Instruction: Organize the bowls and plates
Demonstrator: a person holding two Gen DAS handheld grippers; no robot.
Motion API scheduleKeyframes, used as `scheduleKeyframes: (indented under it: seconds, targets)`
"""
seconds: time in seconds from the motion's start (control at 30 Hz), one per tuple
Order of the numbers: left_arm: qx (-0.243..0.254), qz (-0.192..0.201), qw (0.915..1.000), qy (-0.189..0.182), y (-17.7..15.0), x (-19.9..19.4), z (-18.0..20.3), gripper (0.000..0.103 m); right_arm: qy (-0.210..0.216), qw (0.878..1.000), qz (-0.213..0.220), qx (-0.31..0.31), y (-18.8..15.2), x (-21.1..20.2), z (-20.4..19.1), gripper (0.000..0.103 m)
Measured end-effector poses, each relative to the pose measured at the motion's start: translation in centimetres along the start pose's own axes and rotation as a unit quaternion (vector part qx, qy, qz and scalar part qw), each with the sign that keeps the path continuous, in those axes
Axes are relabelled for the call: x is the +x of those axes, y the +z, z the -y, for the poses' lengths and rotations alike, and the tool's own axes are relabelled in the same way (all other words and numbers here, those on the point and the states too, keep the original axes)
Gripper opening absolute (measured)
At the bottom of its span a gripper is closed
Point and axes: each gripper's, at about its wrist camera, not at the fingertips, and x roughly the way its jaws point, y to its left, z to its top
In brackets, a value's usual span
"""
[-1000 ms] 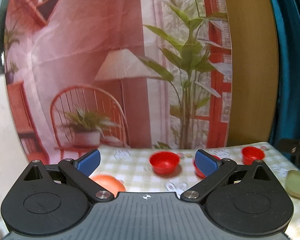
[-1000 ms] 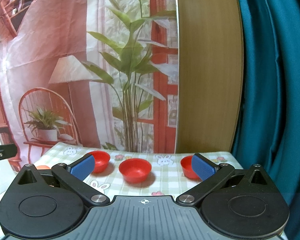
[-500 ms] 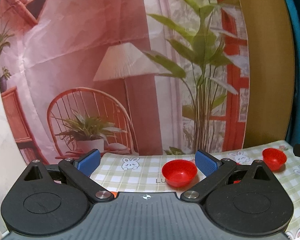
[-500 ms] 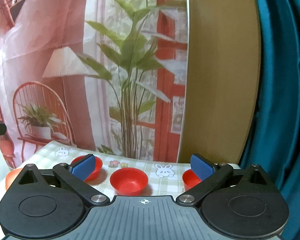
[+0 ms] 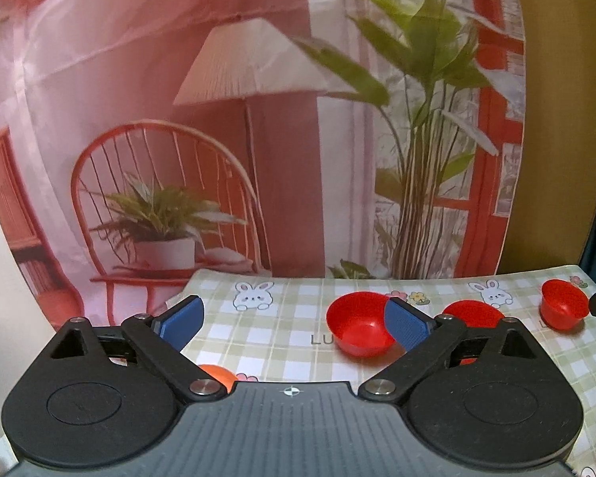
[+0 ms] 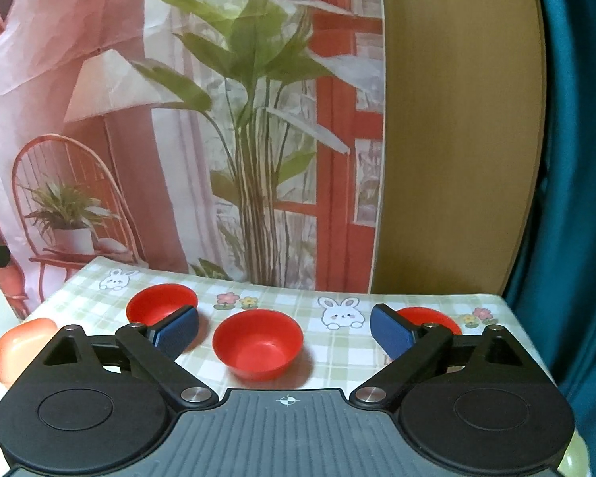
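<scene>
Ahead of me hangs a printed backdrop point(image 5: 258, 119) showing a lamp, a red chair with a potted plant, and a tall leafy plant; a wooden panel point(image 6: 457, 139) stands to its right, and a teal curtain point(image 6: 576, 198) beyond that. Below them I see the table point(image 6: 337, 342), covered in a green checked cloth with rabbits and flowers.

Three red bowls sit in a row toward the table's far edge, each apart from the others. In my right wrist view the middle bowl point(image 6: 257, 345) stands nearest me, roughly centred between that tool's fingers but beyond their tips. The left bowl point(image 6: 161, 302) lies further back, partly behind the left blue pad, and the right bowl point(image 6: 429, 316) sits toward the far right corner, partly hidden by the right pad. An orange plate or dish point(image 6: 22, 344) rests at the table's left edge; I cannot tell its exact shape.

My right gripper point(image 6: 284, 328) has its jaws wide and closing, with nothing touching the pads. My left gripper point(image 5: 294, 322) also stands wide, with nothing held; its right pad overlaps the left bowl point(image 5: 359, 330) in the picture, but I cannot tell whether they touch. Through that camera the far bowl point(image 5: 563, 310) sits near the table's right edge.
</scene>
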Motion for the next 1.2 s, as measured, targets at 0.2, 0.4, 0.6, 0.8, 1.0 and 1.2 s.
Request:
scheduleKeyframes:
  seconds: [0.2, 0.4, 0.6, 0.8, 1.0, 1.2]
  targets:
    - [-0.02, -0.049, 0.9986, 0.0, -1.1, 2.7, -2.4, 0.099, 0.013, 0.999, -0.029, 0.006, -0.6, 1.8, -0.7, 0.089]
    - [-0.018, -0.068, 0.9967, 0.039, -1.6, 4.0, -7.3, 0.099, 0.043, 0.998, -0.05, 0.009, -0.9, 3.0, -3.4, 0.088]
    - [-0.046, -0.072, 0.994, 0.069, -0.8, 4.4, -13.5, 0.098, 0.087, 0.994, -0.058, -0.005, -0.6, 5.0, -8.1, 0.088]
    - [-0.064, -0.075, 0.9883, 0.117, -1.3, 5.7, -17.9, 0.098, 0.139, 0.988, -0.06, -0.036, -0.1, 8.2, -14.2, 0.087]
    - [-0.107, -0.114, 0.9801, 0.122, -4.7, 7.9, -20.7, 0.098, 0.191, 0.976, -0.071, -0.076, 0.1, 12.4, -21.0, 0.086]
    - [-0.134, -0.132, 0.9768, 0.102, -7.8, 9.2, -20.9, 0.097, 0.228, 0.964, -0.097, -0.101, -0.9, 16.7, -26.2, 0.081]
